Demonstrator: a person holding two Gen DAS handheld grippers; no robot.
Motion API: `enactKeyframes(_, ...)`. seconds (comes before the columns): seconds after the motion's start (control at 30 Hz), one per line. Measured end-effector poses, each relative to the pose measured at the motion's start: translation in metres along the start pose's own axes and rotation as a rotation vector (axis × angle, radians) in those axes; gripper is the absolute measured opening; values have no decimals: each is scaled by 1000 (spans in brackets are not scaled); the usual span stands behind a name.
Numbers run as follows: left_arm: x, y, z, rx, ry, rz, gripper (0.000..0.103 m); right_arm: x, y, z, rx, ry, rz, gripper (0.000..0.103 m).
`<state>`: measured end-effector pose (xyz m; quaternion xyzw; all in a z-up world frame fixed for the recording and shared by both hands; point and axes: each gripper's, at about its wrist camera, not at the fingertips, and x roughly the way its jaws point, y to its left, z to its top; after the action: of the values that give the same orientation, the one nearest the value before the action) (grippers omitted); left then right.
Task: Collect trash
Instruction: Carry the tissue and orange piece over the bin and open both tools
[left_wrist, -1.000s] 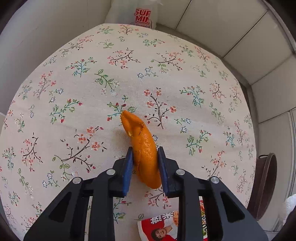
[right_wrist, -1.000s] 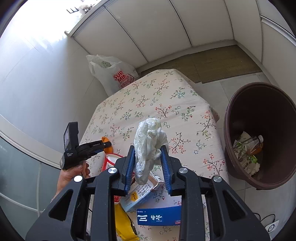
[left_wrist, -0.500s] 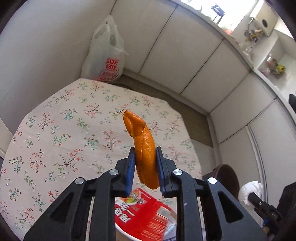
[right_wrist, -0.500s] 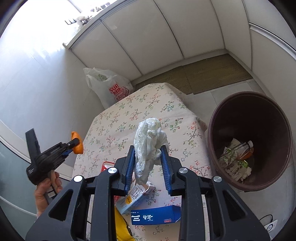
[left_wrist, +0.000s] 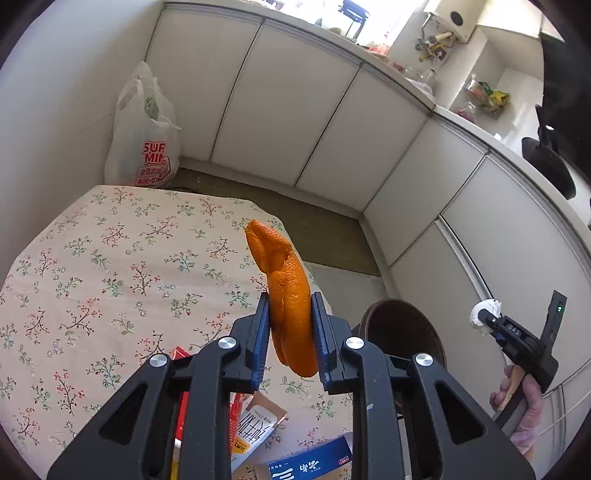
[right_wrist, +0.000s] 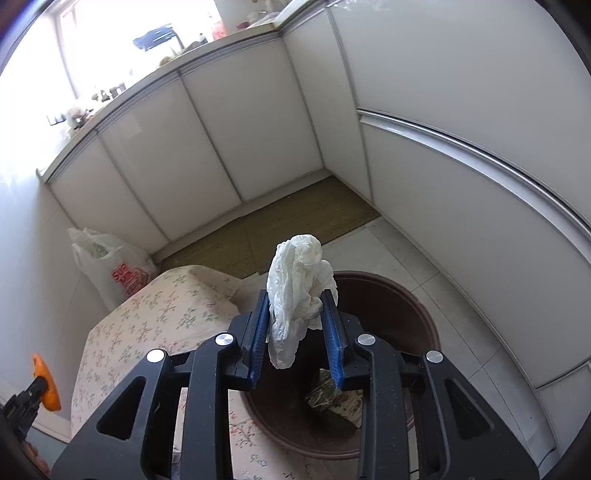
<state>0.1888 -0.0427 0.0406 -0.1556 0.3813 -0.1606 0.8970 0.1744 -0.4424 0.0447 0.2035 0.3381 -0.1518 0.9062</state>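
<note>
Orange peel (left_wrist: 291, 314) between jaws, tissue (right_wrist: 299, 291) likewise

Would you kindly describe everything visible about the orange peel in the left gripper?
The orange peel is a long, curled strip with a bright, pitted rind, folded lengthwise and creased near its pointed upper tip. It stands nearly upright, clamped at mid-length between the blue pads of the left gripper, its ends sticking out above and below. It hangs clear above the table, touching only the pads.

My left tongs (left_wrist: 289, 325) have lifted the curled orange peel (left_wrist: 286, 295) off the floral tabletop (left_wrist: 110, 266); my right tongs (right_wrist: 297, 325) carried the crumpled white tissue (right_wrist: 299, 288) over the round brown bin (right_wrist: 402, 306), toward three o'clock.
</note>
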Motion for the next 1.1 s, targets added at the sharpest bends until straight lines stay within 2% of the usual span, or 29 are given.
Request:
enactKeyframes(0.2,12,-24,-14,58,13,3,22,19,-22,-2,19,27,-68,29)
enactKeyframes(0.23,14,-27,-16,66,16,0,22,22,-25,-2,21,35,-78,34)
enactKeyframes(0.27,16,-31,-19,73,21,-6,22,21,-27,-3,26,29,-84,55)
enactKeyframes(0.3,19,-35,-21,78,26,-11,22,19,-28,-3,32,14,-90,62)
enactKeyframes(0.37,25,-45,-25,95,37,-21,22,13,-30,-2,31,-5,-100,63)
enactKeyframes(0.43,30,-55,-29,109,47,-31,22,7,-31,-1,40,-23,-114,76)
enactKeyframes(0.47,32,-60,-30,110,50,-40,22,2,-32,-1,44,-41,-142,87)
enactKeyframes(0.5,34,-66,-31,108,53,-50,22,-3,-34,-1,45,-65,-171,94)
enactKeyframes(0.6,44,-87,-32,96,66,-88,22,-15,-41,-1,37,-102,-252,96)
enactKeyframes(0.7,56,-119,-32,119,76,-121,22,-17,-56,-1,42,-85,-316,96)
enactKeyframes(0.9,86,-176,-29,160,112,-171,23,-15,-92,3,34,-26,-445,96)
enactKeyframes(1.1,126,-216,-33,175,167,-167,24,-4,-120,-1,52,78,-491,96)
